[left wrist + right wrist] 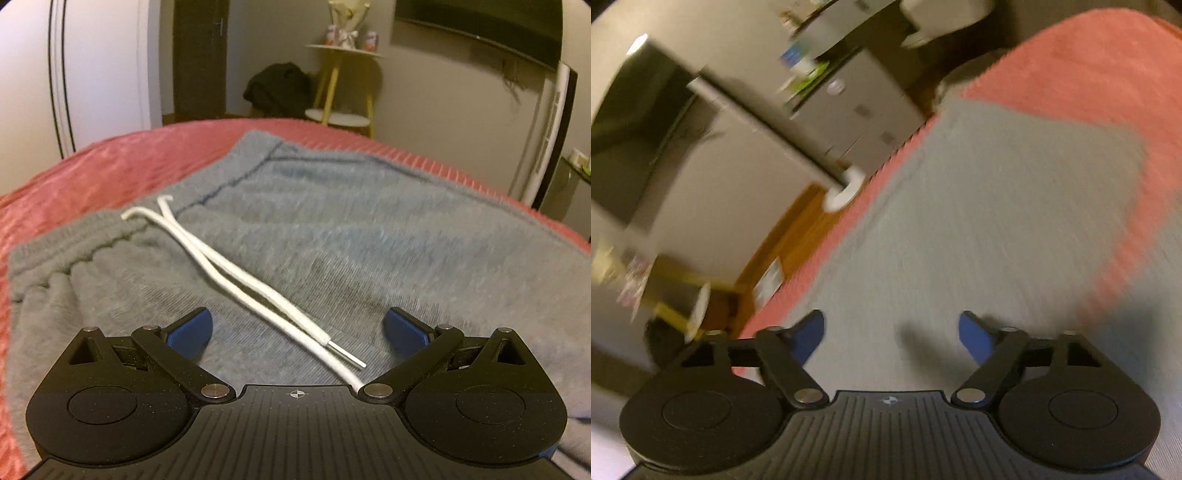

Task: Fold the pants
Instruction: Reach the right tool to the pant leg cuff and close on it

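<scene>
Grey sweatpants (332, 221) lie flat on a red bedspread (110, 162), with the elastic waistband (74, 251) at the left. Two white drawstrings (221, 266) trail from the waist toward me. My left gripper (297, 317) hovers open just above the fabric, and the drawstring ends lie between its blue fingers (195, 328), untouched. The right wrist view is blurred. It shows a grey pant leg (997, 203) stretching away over the bedspread (1089, 74). My right gripper (891, 317) is open over that leg with nothing between its pads.
Beyond the bed's far edge stand a yellow stool (343, 85) with small items, a black bag (277, 88) on the floor and a wall-mounted screen (480, 26). In the right wrist view a grey cabinet (857, 110) and wooden floor (798, 229) border the bed's left side.
</scene>
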The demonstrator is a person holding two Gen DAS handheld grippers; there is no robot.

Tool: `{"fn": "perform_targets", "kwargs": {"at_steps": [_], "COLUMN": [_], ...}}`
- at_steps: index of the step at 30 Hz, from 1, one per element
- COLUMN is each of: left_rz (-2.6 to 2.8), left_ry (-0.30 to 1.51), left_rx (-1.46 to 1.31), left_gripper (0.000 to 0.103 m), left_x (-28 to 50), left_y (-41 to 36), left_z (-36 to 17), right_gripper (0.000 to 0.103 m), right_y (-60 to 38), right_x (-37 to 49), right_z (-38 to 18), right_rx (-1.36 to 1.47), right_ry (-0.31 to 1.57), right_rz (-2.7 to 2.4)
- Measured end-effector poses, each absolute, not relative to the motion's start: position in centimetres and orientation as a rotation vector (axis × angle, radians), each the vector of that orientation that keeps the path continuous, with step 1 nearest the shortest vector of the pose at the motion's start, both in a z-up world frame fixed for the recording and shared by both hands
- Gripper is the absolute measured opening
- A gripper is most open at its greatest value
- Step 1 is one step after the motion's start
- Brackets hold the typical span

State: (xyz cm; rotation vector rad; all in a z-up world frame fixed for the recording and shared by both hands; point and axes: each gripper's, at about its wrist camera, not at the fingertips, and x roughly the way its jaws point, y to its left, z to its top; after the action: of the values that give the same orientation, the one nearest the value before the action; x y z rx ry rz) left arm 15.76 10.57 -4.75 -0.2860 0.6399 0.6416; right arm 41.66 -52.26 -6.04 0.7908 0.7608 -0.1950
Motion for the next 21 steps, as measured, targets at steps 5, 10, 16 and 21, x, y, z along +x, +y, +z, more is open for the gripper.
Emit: {"fn": "perform_targets", "kwargs": {"at_steps": [5, 10, 16, 21], "left_rz": [0.669, 0.66, 0.658, 0.653], "left_ry": [0.582, 0.56, 0.553, 0.553], "left_rx": [-0.199, -0.23, -0.231, -0.24], "left_gripper": [0.103, 0.103, 0.103, 0.103], "left_x": [15.9, 15.7, 15.8, 15.8], "left_y": [9.3, 9.7, 9.7, 9.9], "left_z": [-5.9, -6.1, -6.3, -6.2], "right_gripper": [0.049, 0.049, 0.044, 0.004], "right_y": [-50.6, -50.0, -49.0, -49.1], "right_x": [49.9, 54.1, 55.6, 54.1], "right_z": [-6.2, -7.8, -9.1, -8.3], "right_rx": [0.693, 0.621, 0.515, 0.443], "right_ry": [0.764, 0.815, 0.804, 0.802], "right_rz": [-0.314, -0.446, -0.5, -0.478]}}
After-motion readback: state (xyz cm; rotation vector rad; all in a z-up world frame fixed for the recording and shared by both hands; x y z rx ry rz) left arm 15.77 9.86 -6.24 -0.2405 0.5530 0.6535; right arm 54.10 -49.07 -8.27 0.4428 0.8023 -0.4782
